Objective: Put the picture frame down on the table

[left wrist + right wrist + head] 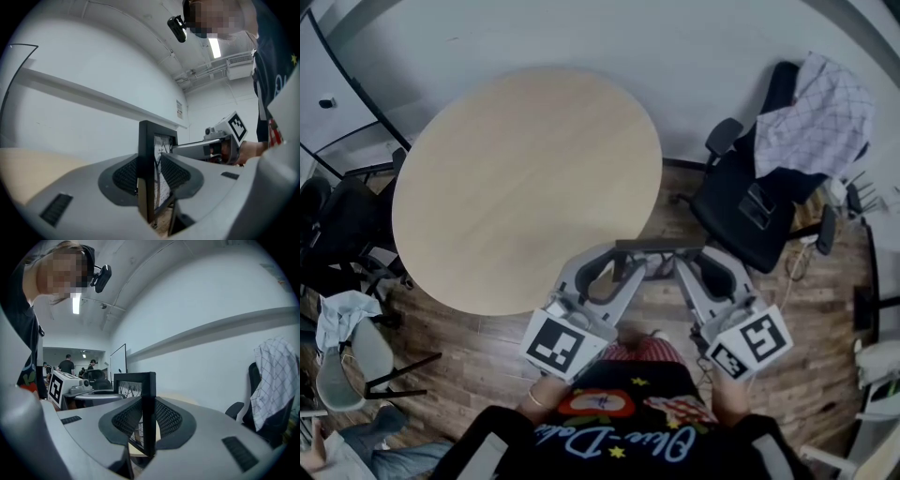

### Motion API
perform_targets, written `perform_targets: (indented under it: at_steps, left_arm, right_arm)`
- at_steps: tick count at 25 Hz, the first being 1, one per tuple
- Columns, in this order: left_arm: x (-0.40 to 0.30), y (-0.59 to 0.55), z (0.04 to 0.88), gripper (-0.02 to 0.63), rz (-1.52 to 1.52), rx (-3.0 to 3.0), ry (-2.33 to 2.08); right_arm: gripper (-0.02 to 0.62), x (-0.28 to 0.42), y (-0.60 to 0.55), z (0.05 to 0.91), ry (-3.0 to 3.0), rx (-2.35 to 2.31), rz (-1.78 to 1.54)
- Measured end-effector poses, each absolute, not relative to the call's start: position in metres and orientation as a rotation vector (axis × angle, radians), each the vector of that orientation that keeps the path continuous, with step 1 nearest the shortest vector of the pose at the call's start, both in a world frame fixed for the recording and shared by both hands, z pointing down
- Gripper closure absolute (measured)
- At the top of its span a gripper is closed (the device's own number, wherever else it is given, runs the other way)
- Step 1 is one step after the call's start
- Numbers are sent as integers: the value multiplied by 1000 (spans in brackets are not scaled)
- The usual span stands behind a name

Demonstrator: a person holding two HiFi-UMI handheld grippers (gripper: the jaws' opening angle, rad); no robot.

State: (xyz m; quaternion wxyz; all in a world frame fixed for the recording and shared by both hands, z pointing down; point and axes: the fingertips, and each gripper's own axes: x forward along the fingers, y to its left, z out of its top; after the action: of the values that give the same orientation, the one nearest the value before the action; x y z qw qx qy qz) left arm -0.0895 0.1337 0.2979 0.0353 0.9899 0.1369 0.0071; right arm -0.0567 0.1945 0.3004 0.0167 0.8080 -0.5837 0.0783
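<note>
Near the round table (525,187), left claw (151,176) and right claw (143,420) each pinch the upright picture frame (661,246).

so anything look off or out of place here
Nothing spilled or damaged. The picture frame is upright, with the left gripper and right gripper each shut on one end, just off the table edge. The only untidy bit is a checked cloth draped over the office chair.

Picture frame (661,247) sits between left gripper (630,266) and right gripper (685,267), beside the table (516,178).
</note>
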Motion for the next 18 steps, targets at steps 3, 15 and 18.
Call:
perform_targets:
  at_steps: [3,15,18]
  left_arm:
    - [-84,137,300,485,34,3045,419]
    - [-38,127,293,485,13,3086,318]
    - [-24,125,295,485,29,3087,268]
  right_arm:
    - [531,-52,197,300,-1829,2511,239]
    - [529,0,187,299,-1910,2462,227]
    - [531,16,183,302,-1953,2429,235]
